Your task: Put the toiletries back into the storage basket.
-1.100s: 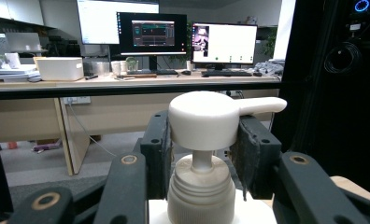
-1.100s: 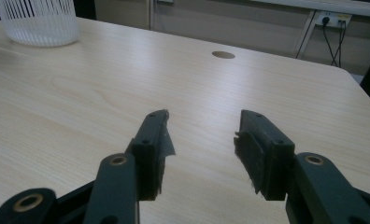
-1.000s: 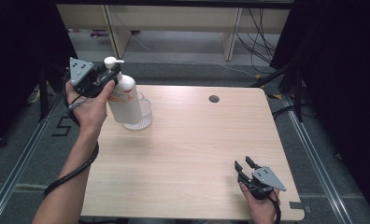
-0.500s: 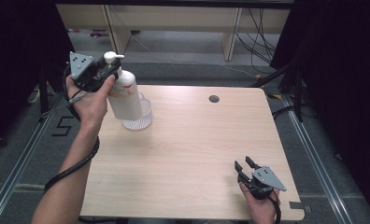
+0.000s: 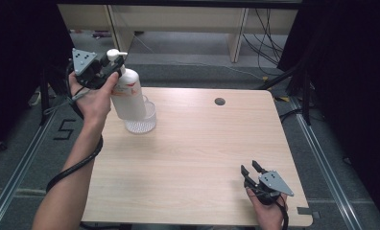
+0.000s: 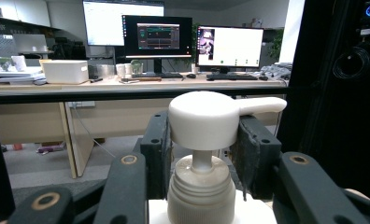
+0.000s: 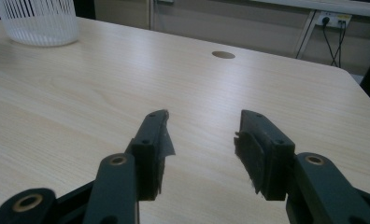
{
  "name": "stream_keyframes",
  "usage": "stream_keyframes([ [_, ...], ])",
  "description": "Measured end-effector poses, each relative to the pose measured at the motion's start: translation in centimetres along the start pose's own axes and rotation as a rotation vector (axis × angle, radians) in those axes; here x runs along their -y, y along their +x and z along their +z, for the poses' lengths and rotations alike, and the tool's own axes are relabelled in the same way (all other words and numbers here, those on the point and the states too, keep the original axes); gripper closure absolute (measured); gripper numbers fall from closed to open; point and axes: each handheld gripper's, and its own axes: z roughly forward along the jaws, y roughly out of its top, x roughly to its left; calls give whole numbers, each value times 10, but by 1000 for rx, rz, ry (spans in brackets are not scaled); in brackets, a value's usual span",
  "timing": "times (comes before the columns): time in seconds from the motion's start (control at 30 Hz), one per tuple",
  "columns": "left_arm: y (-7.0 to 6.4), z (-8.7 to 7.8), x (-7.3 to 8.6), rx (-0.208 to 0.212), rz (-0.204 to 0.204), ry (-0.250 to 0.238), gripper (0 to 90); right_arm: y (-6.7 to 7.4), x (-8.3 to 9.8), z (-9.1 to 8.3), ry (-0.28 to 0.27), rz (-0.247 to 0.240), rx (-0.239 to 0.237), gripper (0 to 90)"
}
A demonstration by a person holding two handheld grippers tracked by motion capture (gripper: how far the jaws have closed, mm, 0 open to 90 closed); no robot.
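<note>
A white pump bottle (image 5: 128, 96) hangs tilted over the table's far left corner, its base at the rim of a clear ribbed cup (image 5: 148, 120). My left gripper (image 5: 112, 66) is shut on the bottle's pump head (image 6: 202, 119), with one black pad (image 6: 157, 149) on each side of it. At the table's near right edge my right gripper (image 5: 251, 168) rests low and open. In the right gripper view nothing lies between the jaws of the right gripper (image 7: 202, 133), and the ribbed cup (image 7: 38, 21) stands far off at the top left.
The light wooden table (image 5: 202, 143) has a round cable hole (image 5: 219, 101) near its far edge. Beyond it stand wooden shelf legs (image 5: 238, 33) and floor cables (image 5: 269, 28). Dark curtains flank both sides. Desks with monitors (image 6: 157, 39) lie ahead of the left gripper.
My left gripper has crept slightly up and away with the pump bottle in it. The right gripper has stayed where it was.
</note>
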Motion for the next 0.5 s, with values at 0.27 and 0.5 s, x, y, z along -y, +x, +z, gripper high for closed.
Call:
stream_keyframes([
  [0.27, 0, 8, -4, -4, 5, 0, 593, 0, 0, 0, 3, 9, 2, 531],
  [0.5, 2, 16, -6, -9, 8, 0, 594, 2, 0, -1, 7, 24, 12, 530],
])
